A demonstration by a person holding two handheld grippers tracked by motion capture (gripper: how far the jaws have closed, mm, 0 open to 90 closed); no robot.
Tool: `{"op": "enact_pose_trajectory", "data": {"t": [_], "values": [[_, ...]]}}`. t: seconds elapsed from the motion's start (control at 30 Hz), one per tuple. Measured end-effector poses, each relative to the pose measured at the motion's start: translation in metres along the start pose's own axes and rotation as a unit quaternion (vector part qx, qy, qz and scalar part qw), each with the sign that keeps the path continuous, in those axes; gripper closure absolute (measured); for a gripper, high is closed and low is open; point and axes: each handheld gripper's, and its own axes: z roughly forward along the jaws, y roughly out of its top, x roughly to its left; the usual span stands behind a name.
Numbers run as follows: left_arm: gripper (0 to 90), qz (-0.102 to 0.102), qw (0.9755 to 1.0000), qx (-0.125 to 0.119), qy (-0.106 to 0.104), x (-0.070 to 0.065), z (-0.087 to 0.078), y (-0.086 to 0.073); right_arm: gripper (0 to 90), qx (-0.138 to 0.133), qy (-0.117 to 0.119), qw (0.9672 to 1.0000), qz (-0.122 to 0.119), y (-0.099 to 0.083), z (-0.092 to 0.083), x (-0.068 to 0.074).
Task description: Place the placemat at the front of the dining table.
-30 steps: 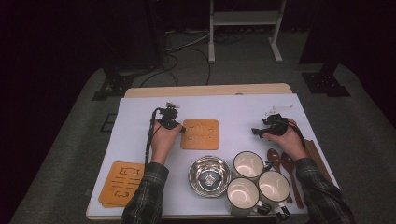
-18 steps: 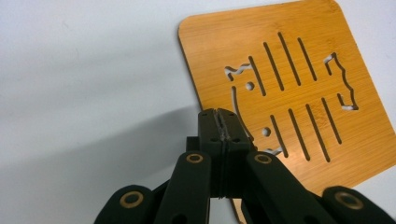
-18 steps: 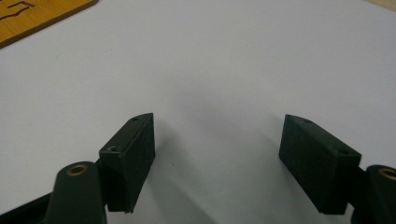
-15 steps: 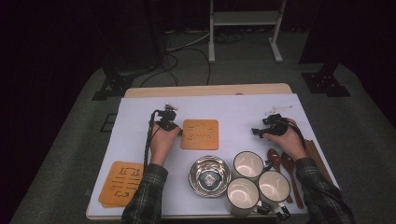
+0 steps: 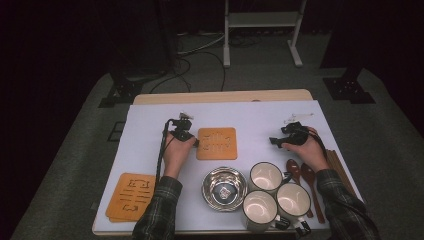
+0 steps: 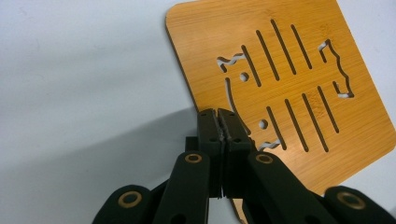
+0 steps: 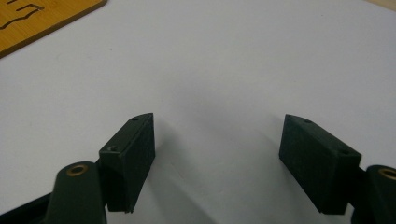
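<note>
Bamboo, pale orange and slotted with a cut-out animal shape, makes up the trivet (image 5: pixel 216 143) lying flat near the middle of the white table cover (image 5: pixel 250 117). The left gripper (image 5: pixel 189 140) sits at its left edge, held in the person's left hand (image 5: pixel 176 152). In the left gripper view, the jaws are pressed together with no gap between the pads, and their tips meet right at the trivet's (image 6: pixel 285 88) border (whether they pinch the edge of the board or merely lie over it I cannot tell).

The right gripper (image 5: pixel 276 141) rests well apart to the right, on bare cover, held in the right hand (image 5: pixel 306 150). Its jaws stand wide apart in the right gripper view, nothing between them, with a corner of the trivet (image 7: pixel 37 18) far off at upper left.

Nearer the person sit a steel bowl (image 5: pixel 224 188), three white mugs (image 5: pixel 278 192) clustered together, and two dark wooden spoons (image 5: pixel 305 182) just beside them. A stack of matching trivets (image 5: pixel 131 197) lies at the near left corner.
</note>
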Motion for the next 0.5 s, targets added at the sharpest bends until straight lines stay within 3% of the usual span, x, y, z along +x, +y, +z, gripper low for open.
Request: {"op": "enact_pose_trajectory", "data": {"t": [0.5], "values": [[83.4,0.004,1.0000,-0.003,-0.005,-0.0049,0.0033,0.0024,25.2,0.000,0.000,1.0000,0.000,0.0000,0.0000,-0.0001]]}}
